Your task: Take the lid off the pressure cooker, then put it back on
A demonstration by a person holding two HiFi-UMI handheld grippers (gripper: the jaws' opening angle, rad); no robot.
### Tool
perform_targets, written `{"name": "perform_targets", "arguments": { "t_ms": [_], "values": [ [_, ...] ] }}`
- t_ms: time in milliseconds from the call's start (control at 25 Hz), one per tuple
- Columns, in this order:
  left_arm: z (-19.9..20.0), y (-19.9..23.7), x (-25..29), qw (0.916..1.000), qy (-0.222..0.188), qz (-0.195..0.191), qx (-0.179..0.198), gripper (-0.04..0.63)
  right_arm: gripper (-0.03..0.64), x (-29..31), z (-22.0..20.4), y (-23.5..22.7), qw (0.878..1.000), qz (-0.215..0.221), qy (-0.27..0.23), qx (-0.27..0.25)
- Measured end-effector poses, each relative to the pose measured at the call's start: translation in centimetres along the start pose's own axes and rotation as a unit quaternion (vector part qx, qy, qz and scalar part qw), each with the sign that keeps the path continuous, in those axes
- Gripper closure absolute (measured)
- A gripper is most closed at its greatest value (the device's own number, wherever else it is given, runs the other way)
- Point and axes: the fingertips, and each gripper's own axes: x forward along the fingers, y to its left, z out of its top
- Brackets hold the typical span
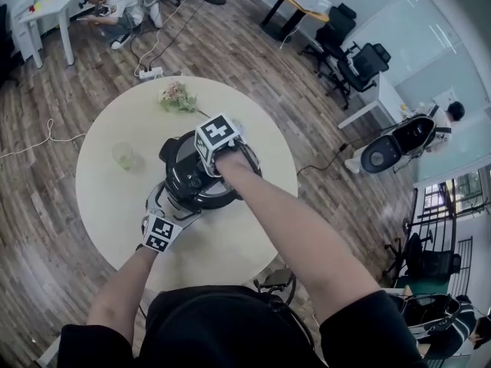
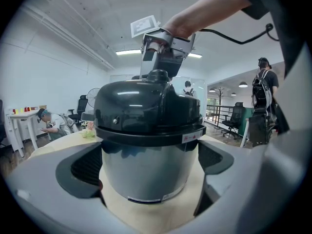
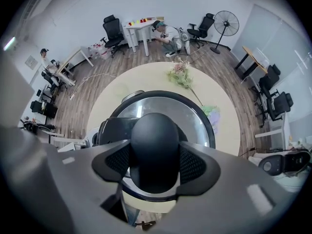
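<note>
The right gripper [image 3: 156,163] is pointing straight down and clamping its two jaws on the rounded black plastic knob [image 3: 155,138] at the crown of the glossy domed lid [image 2: 146,101], with the pads pressing it from both sides. The lid is sitting on the polished steel pressure cooker [image 2: 146,177], which is standing in the middle of the round cream table [image 1: 107,202].

The left gripper [image 2: 150,162] is reaching in nearly level from the person's side. Its wide jaws are bracketing the steel wall low down, and the pads appear to be touching it, bracing the pot.

So the knob is lying directly under the right tool with its axis upright, and any twist or lift is going through that hand, I judge. A small bunch of pale flowers [image 1: 176,96] is lying at the table's far side and a clear drinking glass [image 1: 125,156] is standing to the left — both well apart from the pot, neither blocking the space above the lid.
</note>
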Motion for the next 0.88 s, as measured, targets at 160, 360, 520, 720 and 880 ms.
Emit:
{"name": "perform_targets", "arguments": {
  "t_ms": [160, 360, 520, 720, 880],
  "values": [
    [0.17, -0.11, -0.02, 1.0, 0.0, 0.0, -0.002, 0.005, 0.331, -0.08, 0.0, -0.07, 1.0, -0.004, 0.0, 0.002],
    [0.13, -0.2, 0.06, 1.0, -0.001, 0.0, -0.001, 0.005, 0.329, -0.02, 0.02, 0.06, 1.0, -0.005, -0.013, -0.02],
    [0.01, -0.17, 0.13, 1.0, -0.001, 0.0, -0.003, 0.005, 0.328, -0.06, -0.01, 0.02, 0.999, 0.003, -0.027, -0.034],
    [0.15, -0.08, 0.09, 1.0, 0.001, -0.001, -0.008, 0.005, 0.325, -0.12, -0.05, 0.35, 0.997, 0.011, -0.022, -0.067],
    [0.43, -0.02, 0.25, 1.0, -0.001, 0.001, -0.009, 0.005, 0.322, -0.34, -0.05, 0.51, 0.993, 0.016, -0.015, -0.115]
  ]
}}
